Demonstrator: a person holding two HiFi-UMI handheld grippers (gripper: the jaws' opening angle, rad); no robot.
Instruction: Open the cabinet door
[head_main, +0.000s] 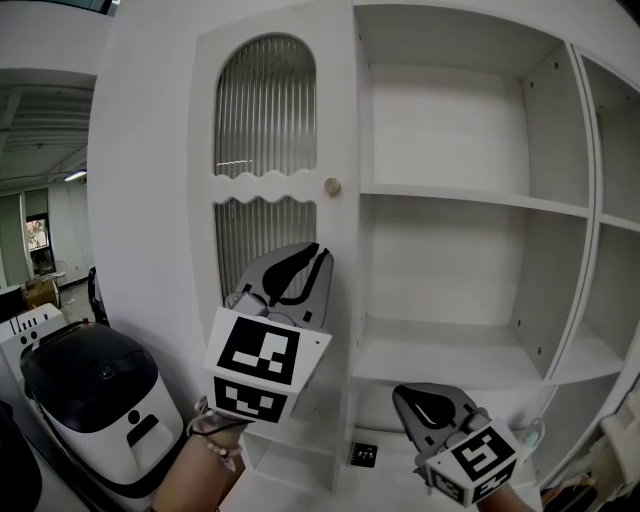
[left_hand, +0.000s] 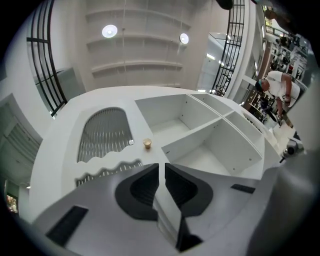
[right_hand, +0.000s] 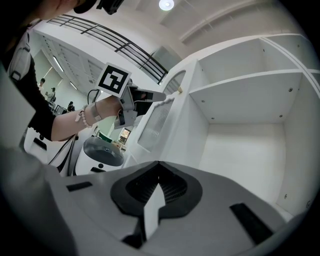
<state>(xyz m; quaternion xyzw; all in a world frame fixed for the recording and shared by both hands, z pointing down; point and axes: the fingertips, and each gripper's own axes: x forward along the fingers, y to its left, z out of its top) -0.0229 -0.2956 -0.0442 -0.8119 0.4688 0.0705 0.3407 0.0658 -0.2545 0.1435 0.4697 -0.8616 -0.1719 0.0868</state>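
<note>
The white cabinet door (head_main: 265, 130) has a ribbed glass panel and a small round wooden knob (head_main: 332, 186) at its right edge, and it stands flush with the cabinet front. My left gripper (head_main: 318, 250) is raised in front of the door, below the knob and apart from it. In the left gripper view the knob (left_hand: 147, 143) lies just beyond the left gripper (left_hand: 162, 167), whose jaws show a narrow gap with nothing between them. My right gripper (head_main: 400, 393) hangs low in front of the bottom shelf; its jaws (right_hand: 159, 164) meet, empty.
Open white shelves (head_main: 470, 200) fill the cabinet to the right of the door. A white and black appliance (head_main: 95, 400) stands on the floor at the lower left. A person (left_hand: 280, 90) stands far off in the left gripper view.
</note>
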